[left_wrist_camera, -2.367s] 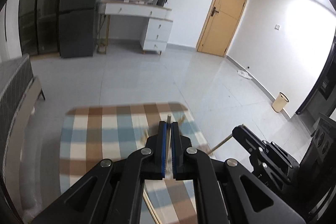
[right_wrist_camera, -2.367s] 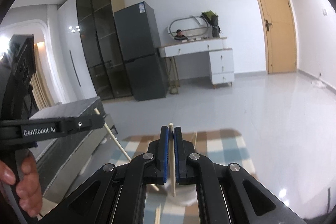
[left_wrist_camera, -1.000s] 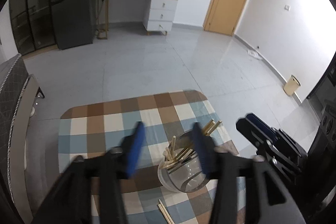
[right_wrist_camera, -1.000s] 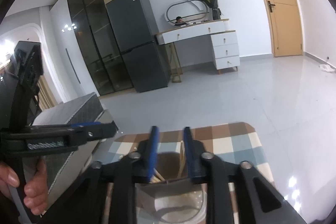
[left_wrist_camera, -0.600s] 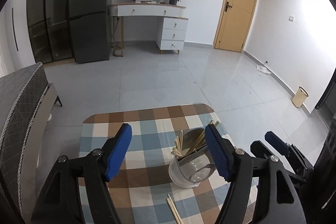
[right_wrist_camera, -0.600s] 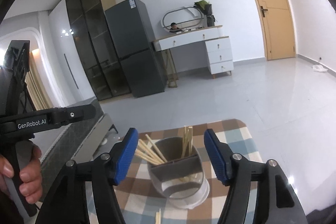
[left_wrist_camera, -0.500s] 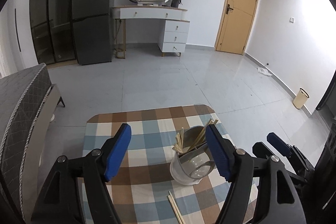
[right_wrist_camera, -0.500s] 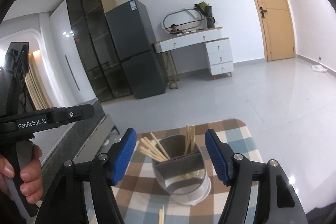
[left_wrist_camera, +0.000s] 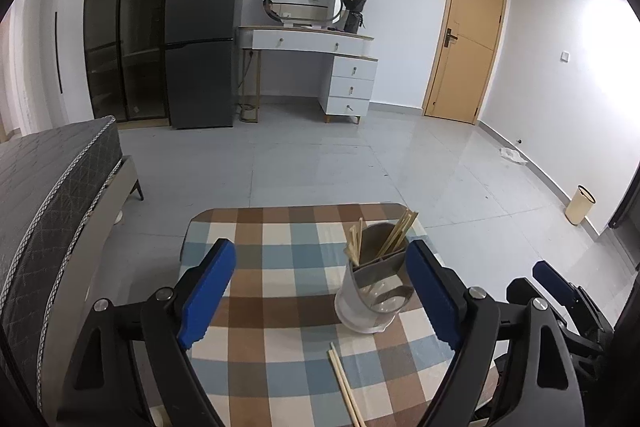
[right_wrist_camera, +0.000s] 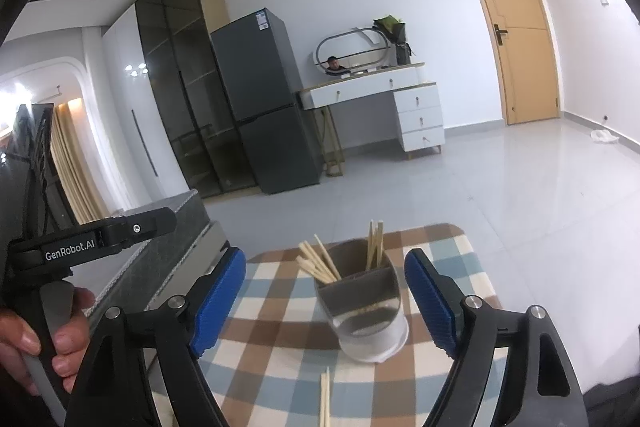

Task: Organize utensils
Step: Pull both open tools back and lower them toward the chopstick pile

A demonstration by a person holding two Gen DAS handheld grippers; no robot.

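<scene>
A grey and clear utensil holder (left_wrist_camera: 374, 291) stands on the checked tablecloth (left_wrist_camera: 280, 267) and holds several wooden chopsticks (left_wrist_camera: 394, 233) in its compartments. It also shows in the right wrist view (right_wrist_camera: 362, 307), with chopsticks (right_wrist_camera: 320, 263) sticking up. A loose pair of chopsticks (left_wrist_camera: 345, 385) lies on the cloth in front of the holder; it shows in the right wrist view too (right_wrist_camera: 325, 403). My left gripper (left_wrist_camera: 320, 291) is open and empty, above the near side of the table. My right gripper (right_wrist_camera: 324, 301) is open and empty, behind the holder.
A dark mattress on a bed frame (left_wrist_camera: 48, 187) lies close to the table's left. The table's far edge (left_wrist_camera: 300, 207) drops to a tiled floor. A fridge (left_wrist_camera: 204, 31), a white dresser (left_wrist_camera: 320, 67), a door (left_wrist_camera: 464, 39) and a bin (left_wrist_camera: 580, 205) stand further off.
Both grippers were shut on a chopstick 2.4 s ago, then opened over the holder and let them go. Since then both have drawn back and up from the holder.
</scene>
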